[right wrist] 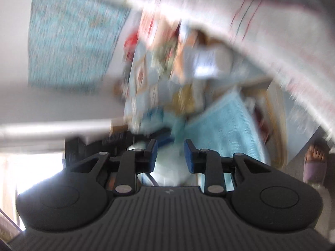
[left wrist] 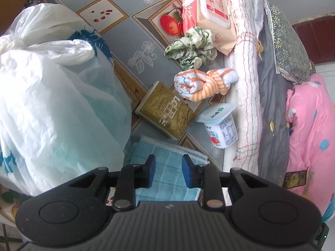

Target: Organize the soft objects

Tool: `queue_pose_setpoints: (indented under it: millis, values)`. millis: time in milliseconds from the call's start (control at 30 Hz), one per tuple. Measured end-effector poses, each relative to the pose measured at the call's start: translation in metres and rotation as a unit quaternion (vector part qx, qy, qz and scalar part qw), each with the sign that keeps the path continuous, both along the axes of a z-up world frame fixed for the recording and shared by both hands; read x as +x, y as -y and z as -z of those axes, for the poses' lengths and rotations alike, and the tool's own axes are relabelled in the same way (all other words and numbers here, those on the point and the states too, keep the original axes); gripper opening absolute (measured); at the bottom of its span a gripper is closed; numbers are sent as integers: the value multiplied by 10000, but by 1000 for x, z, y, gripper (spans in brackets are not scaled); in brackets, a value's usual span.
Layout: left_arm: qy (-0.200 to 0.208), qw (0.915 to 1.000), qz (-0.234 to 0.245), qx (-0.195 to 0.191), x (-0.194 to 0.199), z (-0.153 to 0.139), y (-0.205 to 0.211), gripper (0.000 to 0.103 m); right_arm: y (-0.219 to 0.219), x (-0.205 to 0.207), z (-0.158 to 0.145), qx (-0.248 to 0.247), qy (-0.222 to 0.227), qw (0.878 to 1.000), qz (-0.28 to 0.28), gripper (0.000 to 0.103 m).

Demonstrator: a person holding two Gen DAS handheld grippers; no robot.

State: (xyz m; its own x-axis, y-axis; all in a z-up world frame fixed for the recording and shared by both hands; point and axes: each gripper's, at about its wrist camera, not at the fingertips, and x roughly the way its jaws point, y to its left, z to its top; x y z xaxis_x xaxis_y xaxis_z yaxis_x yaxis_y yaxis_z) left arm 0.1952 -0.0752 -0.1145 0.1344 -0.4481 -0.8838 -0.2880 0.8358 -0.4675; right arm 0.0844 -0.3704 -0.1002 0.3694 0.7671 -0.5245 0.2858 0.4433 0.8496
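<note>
A folded light-blue checked cloth (left wrist: 167,175) lies flat on the patterned tablecloth (left wrist: 129,31). My left gripper (left wrist: 168,168) hovers just over it, its blue pads apart and not pressing on anything. Beyond it lie a knotted orange-striped towel (left wrist: 205,83) and a scrunched green-and-white cloth (left wrist: 191,49). The right wrist view is heavily blurred. My right gripper (right wrist: 170,155) stands open with nothing gripped, and the light-blue cloth (right wrist: 226,125) lies ahead of it to the right.
A big white plastic bag (left wrist: 52,104) fills the left. A gold box (left wrist: 165,113), a yogurt cup (left wrist: 222,125) and a wipes pack (left wrist: 209,10) sit among the cloths. Stacked white (left wrist: 247,83), grey (left wrist: 270,104) and pink bedding (left wrist: 309,136) borders the right.
</note>
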Motion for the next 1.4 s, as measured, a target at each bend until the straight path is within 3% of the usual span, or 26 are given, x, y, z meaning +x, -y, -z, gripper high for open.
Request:
queue_pose_setpoints:
  millis: [100, 167, 233, 333, 433, 567, 733, 900, 1000, 1200, 1400]
  values:
    - [-1, 9999, 114, 69, -8, -5, -2, 27, -13, -16, 15, -278, -349, 9979, -476, 32]
    - [12, 9998, 195, 95, -12, -8, -2, 28, -17, -28, 34, -333, -690, 9958, -493, 34]
    - [44, 9995, 295, 85, -14, -12, -3, 29, -16, -43, 55, -200, -1116, 9935, -143, 35]
    - [60, 9991, 398, 101, -15, -12, -1, 29, -13, -67, 82, 160, -1583, 9848, 695, 48]
    - [49, 9987, 500, 121, -13, -9, 3, 29, -9, -86, 96, 219, -1771, 9737, 1414, 55]
    - [-2, 9977, 659, 145, -11, -1, 11, 29, -8, -100, 109, 427, -1922, 9583, 2073, 55]
    - [1, 9966, 810, 167, -11, 5, 17, 29, -11, -100, 113, 329, -2049, 9509, 2296, 52]
    - [0, 9960, 873, 194, -10, 8, 19, 29, -19, -104, 115, 214, -2105, 9488, 2347, 34]
    - [-5, 9957, 904, 221, -7, 11, 22, 29, -18, -109, 114, 288, -2148, 9473, 2361, 29]
    - [-23, 9953, 937, 249, -5, 16, 25, 29, -16, -107, 100, 363, -1963, 9519, 2324, 34]
    - [-91, 9946, 1001, 251, -4, 22, 32, 29, -18, -94, 115, 371, -2167, 9471, 2337, 37]
